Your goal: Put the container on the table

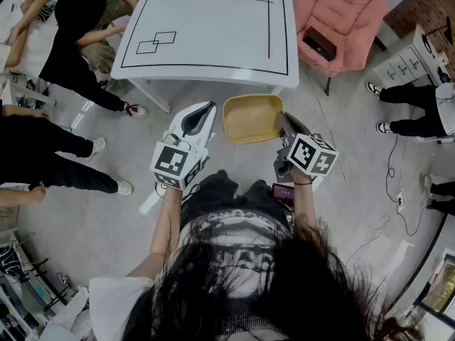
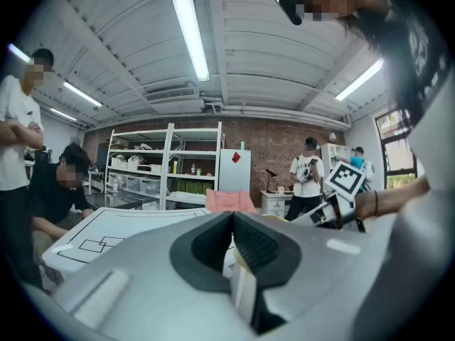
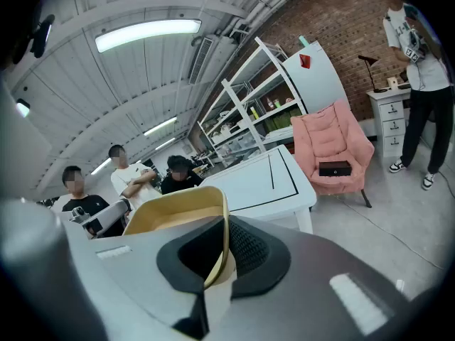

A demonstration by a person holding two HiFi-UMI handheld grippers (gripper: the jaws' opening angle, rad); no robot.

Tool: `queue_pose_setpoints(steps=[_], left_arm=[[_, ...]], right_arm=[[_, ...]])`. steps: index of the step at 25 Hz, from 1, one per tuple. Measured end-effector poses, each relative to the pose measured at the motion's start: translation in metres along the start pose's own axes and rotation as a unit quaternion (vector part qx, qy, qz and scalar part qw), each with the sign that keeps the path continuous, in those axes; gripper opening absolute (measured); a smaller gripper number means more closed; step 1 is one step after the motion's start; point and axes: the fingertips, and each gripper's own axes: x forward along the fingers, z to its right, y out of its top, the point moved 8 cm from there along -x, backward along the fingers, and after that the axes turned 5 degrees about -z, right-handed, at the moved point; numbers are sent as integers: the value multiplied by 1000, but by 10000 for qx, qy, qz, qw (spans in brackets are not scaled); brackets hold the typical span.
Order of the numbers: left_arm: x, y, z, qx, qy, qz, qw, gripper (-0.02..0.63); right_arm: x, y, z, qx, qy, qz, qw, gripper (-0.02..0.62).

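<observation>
A shallow yellow container point(image 1: 252, 118) hangs in the air just in front of the white table point(image 1: 213, 20), below its near edge. My right gripper point(image 1: 284, 119) is shut on the container's right rim. In the right gripper view the thin yellow rim point(image 3: 213, 222) runs between the black pads, with the table point(image 3: 263, 183) beyond. My left gripper point(image 1: 205, 111) hovers just left of the container without touching it. Its jaws point(image 2: 232, 219) meet at the tip with nothing gripped, and the table point(image 2: 106, 226) lies ahead to the left.
A pink armchair point(image 1: 338, 20) with a dark box on it stands right of the table. Several people sit and stand at the left point(image 1: 78, 41), and others stand at the right point(image 1: 419, 112) by white drawers point(image 1: 405, 62). A cable point(image 1: 391, 169) trails over the floor.
</observation>
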Motion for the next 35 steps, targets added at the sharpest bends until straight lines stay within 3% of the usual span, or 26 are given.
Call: queue_pose_setpoints(steps=[12,25,35], left_arm=[[-12,-7,-8,-4,-54,-102,9999,0],[-6,-11,-20,-159,-107,-101,9998,0],[48,-6,-65,-111,6,-171,9998,0]], right_arm=[[8,-8,-15,6,-42,41,10000,21],[20,10,-16,-31,-125,117,9998,21],[106,65,3,-113,75,-36,9999,21]])
